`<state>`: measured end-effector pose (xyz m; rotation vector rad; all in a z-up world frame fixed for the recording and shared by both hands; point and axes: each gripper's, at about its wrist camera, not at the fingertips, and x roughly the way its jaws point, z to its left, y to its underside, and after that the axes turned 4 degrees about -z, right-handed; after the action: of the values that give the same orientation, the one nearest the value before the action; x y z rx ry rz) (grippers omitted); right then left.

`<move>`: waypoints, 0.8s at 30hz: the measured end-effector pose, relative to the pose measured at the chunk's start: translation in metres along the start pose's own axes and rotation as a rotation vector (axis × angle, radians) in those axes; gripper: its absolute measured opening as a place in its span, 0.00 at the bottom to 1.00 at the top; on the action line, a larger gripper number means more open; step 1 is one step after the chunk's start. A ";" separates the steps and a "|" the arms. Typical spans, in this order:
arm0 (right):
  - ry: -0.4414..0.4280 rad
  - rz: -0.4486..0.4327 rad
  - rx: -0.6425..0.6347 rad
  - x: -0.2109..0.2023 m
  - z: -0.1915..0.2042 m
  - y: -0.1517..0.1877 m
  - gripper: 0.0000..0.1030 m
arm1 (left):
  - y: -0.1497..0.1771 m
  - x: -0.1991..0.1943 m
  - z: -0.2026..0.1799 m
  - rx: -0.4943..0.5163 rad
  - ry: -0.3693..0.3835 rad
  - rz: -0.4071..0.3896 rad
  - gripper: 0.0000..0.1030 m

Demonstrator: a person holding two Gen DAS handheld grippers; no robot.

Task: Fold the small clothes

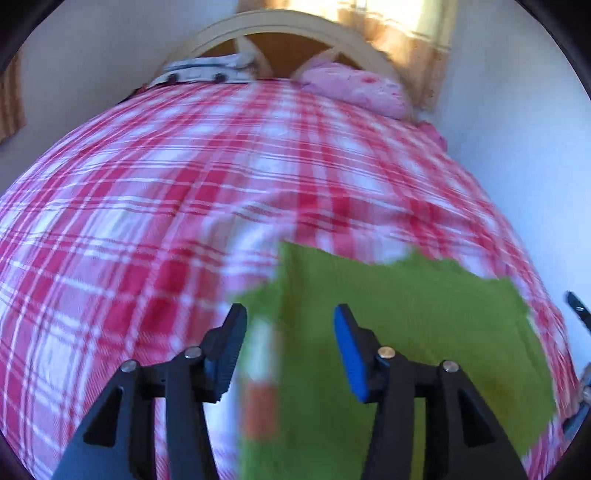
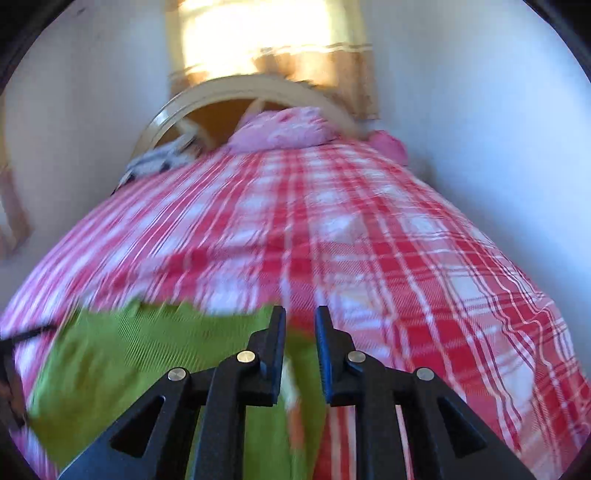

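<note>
A small green garment lies on the red and white plaid bedspread. In the left wrist view it spreads out under and to the right of my left gripper, whose jaws stand wide apart with nothing between them. A white and orange strip on the garment's left edge shows between the jaws. In the right wrist view the garment lies to the left and under my right gripper, whose jaws stand a little apart over the cloth's right edge. The frames are blurred.
A pink pillow and a white patterned item lie at the head of the bed by the curved wooden headboard. A white wall runs along the bed's right side. A curtain hangs behind.
</note>
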<state>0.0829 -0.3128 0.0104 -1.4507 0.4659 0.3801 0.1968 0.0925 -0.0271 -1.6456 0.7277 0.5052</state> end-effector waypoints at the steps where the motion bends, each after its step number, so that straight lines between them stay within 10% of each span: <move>1: -0.022 0.025 -0.031 -0.010 0.010 0.011 0.16 | 0.006 -0.007 -0.010 0.020 0.030 -0.002 0.54; 9: -0.073 0.244 -0.110 -0.015 0.042 0.103 0.16 | 0.083 -0.035 -0.076 0.189 0.068 0.018 0.70; 24: -0.003 0.148 -0.048 -0.050 0.033 0.130 0.16 | 0.129 -0.060 -0.075 0.165 -0.082 0.001 0.89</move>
<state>-0.0249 -0.2672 -0.0728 -1.4662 0.5664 0.5143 0.0586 0.0175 -0.0618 -1.4627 0.6919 0.4972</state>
